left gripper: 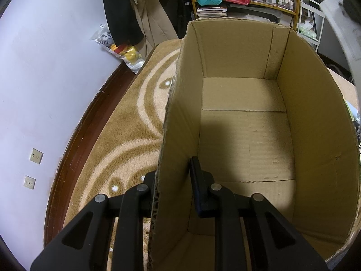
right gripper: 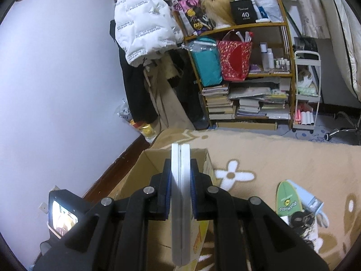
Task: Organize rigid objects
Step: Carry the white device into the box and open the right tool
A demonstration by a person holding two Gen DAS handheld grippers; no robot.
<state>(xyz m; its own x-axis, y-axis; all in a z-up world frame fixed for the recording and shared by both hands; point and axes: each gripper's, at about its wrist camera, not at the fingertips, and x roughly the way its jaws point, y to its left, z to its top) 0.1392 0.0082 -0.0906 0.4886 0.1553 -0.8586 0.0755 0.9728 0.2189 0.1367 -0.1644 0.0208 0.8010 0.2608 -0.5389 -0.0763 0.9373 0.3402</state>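
Observation:
An open, empty cardboard box (left gripper: 246, 135) stands on a tan patterned carpet. My left gripper (left gripper: 173, 174) straddles the box's left wall (left gripper: 178, 124). One finger is outside and one inside, shut on the cardboard. In the right wrist view my right gripper (right gripper: 180, 169) is shut on a flat white object (right gripper: 180, 203). It is seen edge-on as two thin slabs pressed together, held upright above the same box (right gripper: 140, 174). A black device with a lit screen (right gripper: 63, 212) shows at the box's left side.
A pile of loose items lies on the carpet (right gripper: 270, 153) to the right, among them a green oval pack (right gripper: 288, 198) and a black round thing (right gripper: 300, 219). Beyond stand a crowded bookshelf (right gripper: 248, 103), a white cart (right gripper: 306, 90) and hanging coats (right gripper: 144, 29). A wall (left gripper: 45, 67) runs along the left.

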